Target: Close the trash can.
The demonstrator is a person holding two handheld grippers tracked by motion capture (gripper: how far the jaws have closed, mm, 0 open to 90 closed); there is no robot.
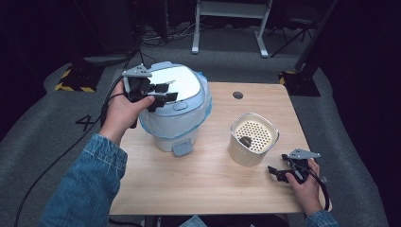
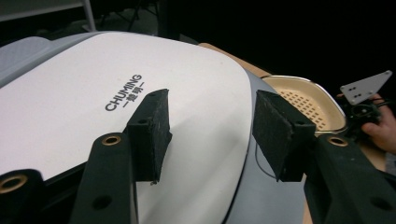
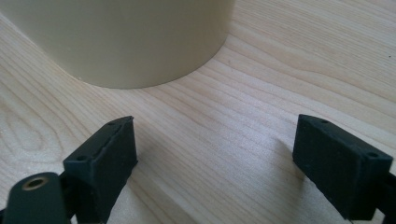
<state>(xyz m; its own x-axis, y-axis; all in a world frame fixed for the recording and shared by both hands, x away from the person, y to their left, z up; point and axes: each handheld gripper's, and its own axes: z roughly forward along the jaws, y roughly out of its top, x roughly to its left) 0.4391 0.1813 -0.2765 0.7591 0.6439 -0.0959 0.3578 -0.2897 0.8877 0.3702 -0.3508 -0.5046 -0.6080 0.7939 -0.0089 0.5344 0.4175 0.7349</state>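
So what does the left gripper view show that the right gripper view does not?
Left gripper view: the white lid of the bin, with the word CHUMING printed on it, under the left gripper, whose jaws stand apart over it with nothing between them. It also shows the holed inside of the cream basket and the person's other hand.

Right gripper view: the bare wooden table close up, and the open right gripper low over it.

Both: the cream basket, seen in the right gripper view as a plain outer wall.

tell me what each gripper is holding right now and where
Nothing. The left gripper hovers open over the bin lid; the right gripper sits open on the table.
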